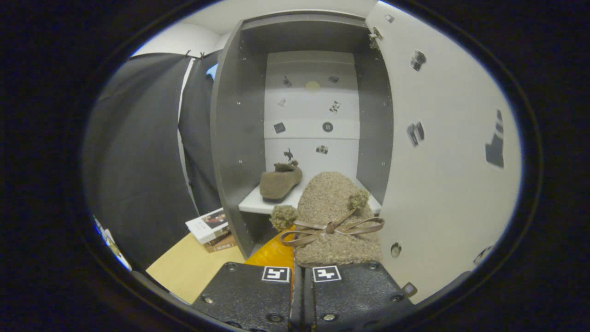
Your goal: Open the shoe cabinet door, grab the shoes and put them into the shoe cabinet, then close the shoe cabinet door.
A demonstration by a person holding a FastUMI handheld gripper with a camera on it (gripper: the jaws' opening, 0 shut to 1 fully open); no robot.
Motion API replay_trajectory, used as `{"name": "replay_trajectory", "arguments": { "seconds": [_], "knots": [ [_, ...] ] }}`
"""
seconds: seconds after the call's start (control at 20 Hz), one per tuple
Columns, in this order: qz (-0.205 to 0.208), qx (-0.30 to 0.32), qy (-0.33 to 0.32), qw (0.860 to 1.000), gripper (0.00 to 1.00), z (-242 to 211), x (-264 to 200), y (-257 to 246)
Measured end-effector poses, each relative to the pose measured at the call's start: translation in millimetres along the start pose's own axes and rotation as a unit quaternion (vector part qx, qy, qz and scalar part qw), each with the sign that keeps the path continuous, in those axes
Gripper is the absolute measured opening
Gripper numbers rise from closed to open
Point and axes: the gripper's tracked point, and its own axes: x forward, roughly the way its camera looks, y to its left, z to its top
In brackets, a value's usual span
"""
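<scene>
My gripper (pixel 301 266) is shut on a fuzzy tan shoe (pixel 334 216) with a leather bow and two pompoms, held up just in front of the open shoe cabinet (pixel 237 138). The shoe's toe points toward the cabinet's white shelf (pixel 258 203). A second matching tan shoe (pixel 280 180) lies on that shelf, to the left, toe toward me. The cabinet door (pixel 442 152) stands swung open on the right, its white inner face dotted with small stickers.
Black cloth hangs left of the cabinet. Below it, a stack of books (pixel 212 228) lies on a pale wooden surface (pixel 189 267). Something orange (pixel 274 253) shows under the held shoe, ahead of my fingers.
</scene>
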Motion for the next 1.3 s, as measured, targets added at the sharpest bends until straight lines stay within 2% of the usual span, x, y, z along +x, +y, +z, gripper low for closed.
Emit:
{"name": "replay_trajectory", "arguments": {
  "seconds": [0.4, 0.7, 0.9, 1.3],
  "knots": [
    [-0.012, -0.01, -0.045, 0.999, 0.06, 87.7, 94.0, -3.9],
    [-0.026, -0.008, -0.048, 0.998, 0.05, 122.5, 175.4, -21.6],
    [-0.034, -0.01, -0.032, 0.999, 0.06, 115.3, 221.0, -30.8],
    [-0.04, 0.041, 0.062, 0.996, 0.06, 52.5, 275.2, -36.0]
  ]
}}
